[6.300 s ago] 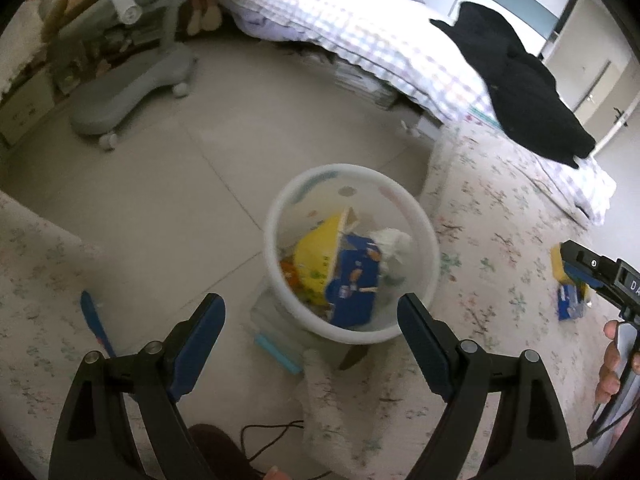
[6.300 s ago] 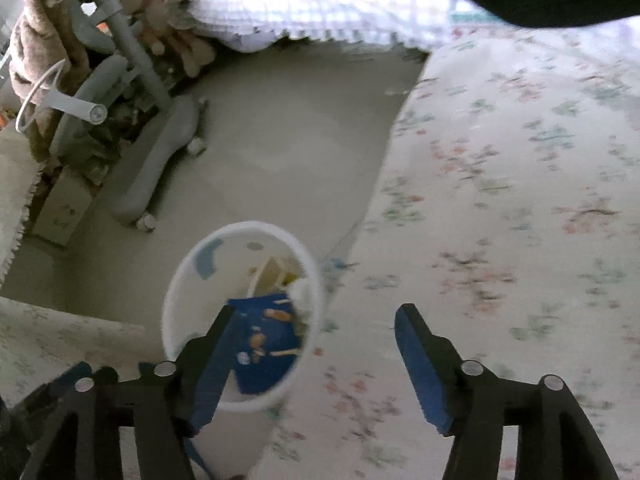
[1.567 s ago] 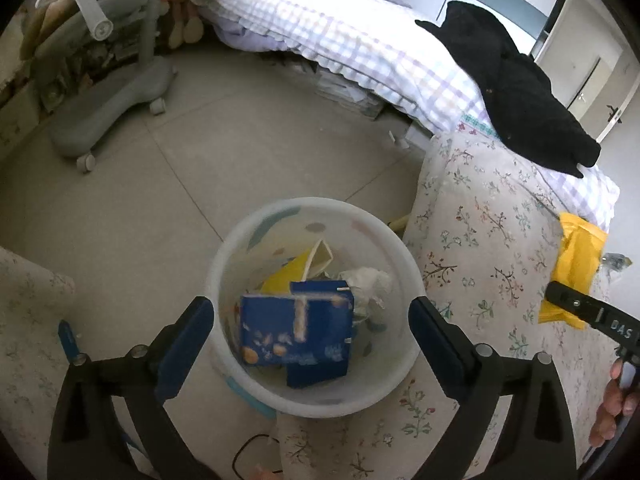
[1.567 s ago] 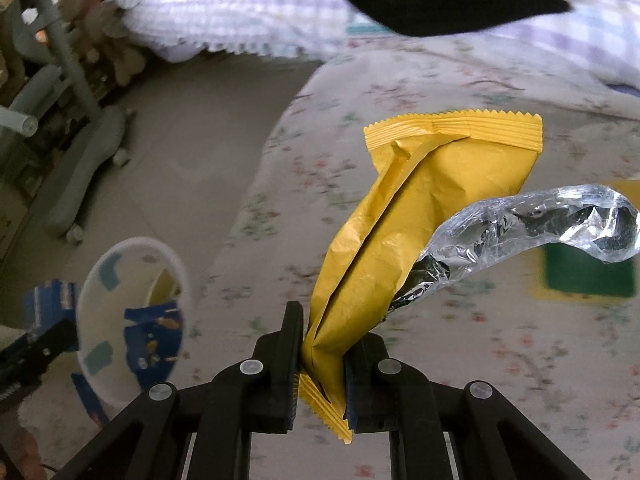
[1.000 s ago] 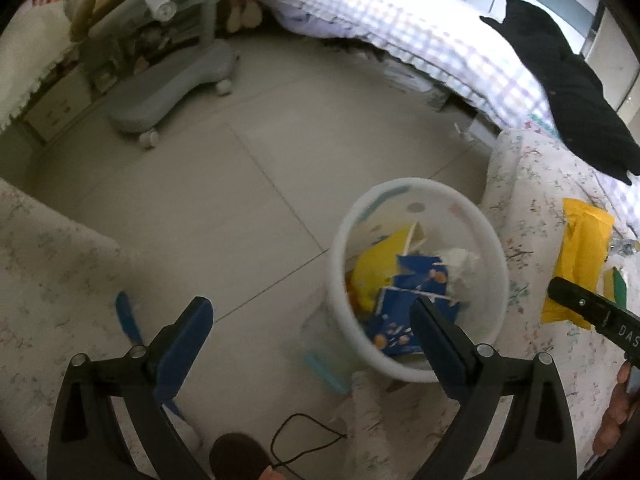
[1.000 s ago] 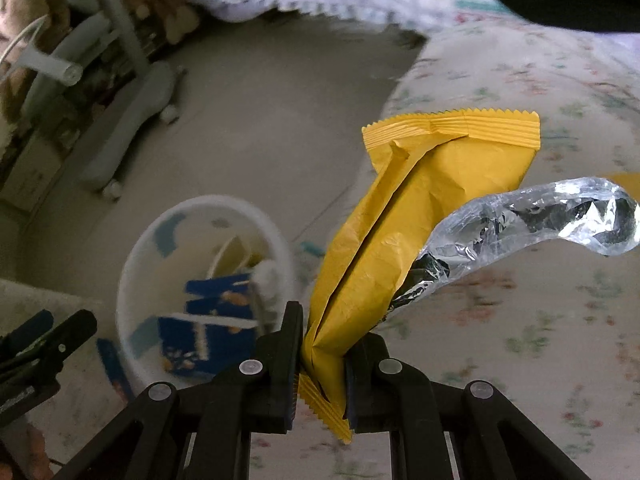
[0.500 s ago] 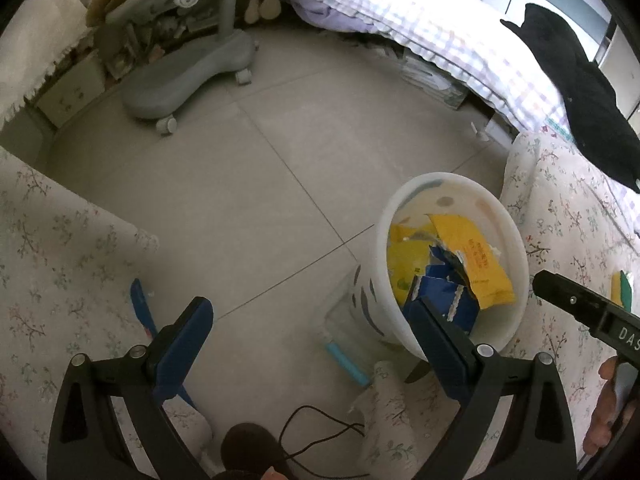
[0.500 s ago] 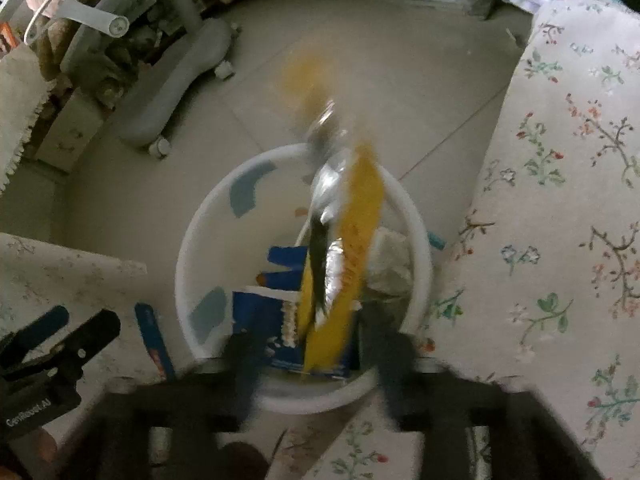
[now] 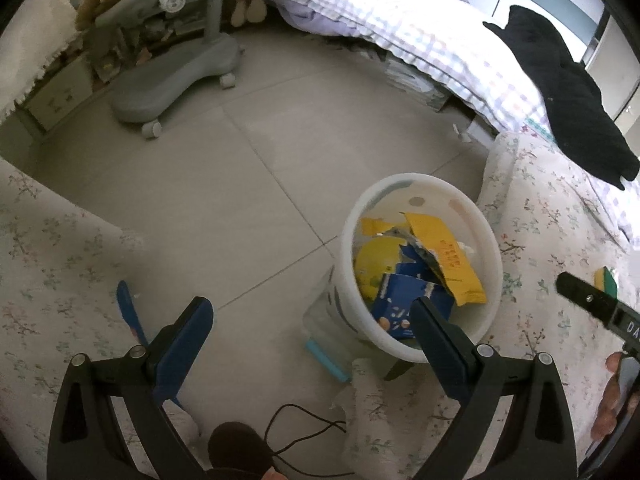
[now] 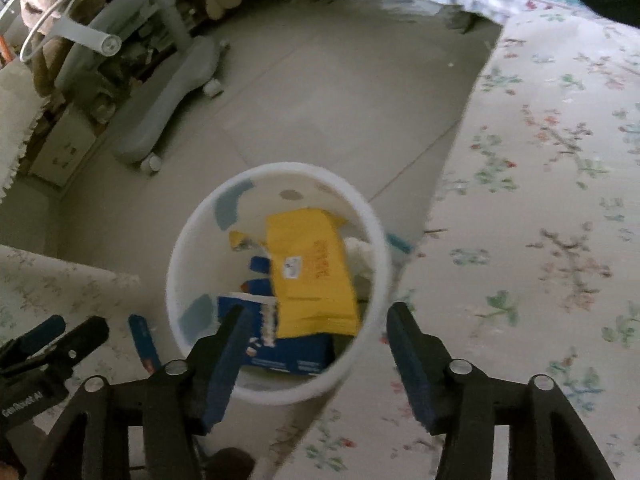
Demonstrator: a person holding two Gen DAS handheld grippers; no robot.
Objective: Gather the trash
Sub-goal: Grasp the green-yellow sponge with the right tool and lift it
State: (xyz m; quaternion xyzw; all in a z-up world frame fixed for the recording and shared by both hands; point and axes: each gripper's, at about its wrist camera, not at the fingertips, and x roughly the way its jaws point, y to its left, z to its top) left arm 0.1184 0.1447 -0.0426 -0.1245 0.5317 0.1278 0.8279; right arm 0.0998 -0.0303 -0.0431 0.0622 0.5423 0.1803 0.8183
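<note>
A white waste bin stands on the tiled floor beside a floral-covered seat. A yellow snack packet lies inside it on top of a blue box and other wrappers. My right gripper hovers over the bin's near rim. Its jaws are opening and nothing is between them. My left gripper is open and empty above the floor just left of the bin. The right gripper's tip shows at the right edge of the left wrist view.
A grey chair base on castors stands at the back left. A bed with a checked cover and a black garment lies behind. A green and yellow item rests on the floral seat. A black cable trails on the floor.
My right gripper moved over the bin, opened and let go of the yellow packet and clear wrapper, which dropped into the bin. The left gripper stayed open and nearly still.
</note>
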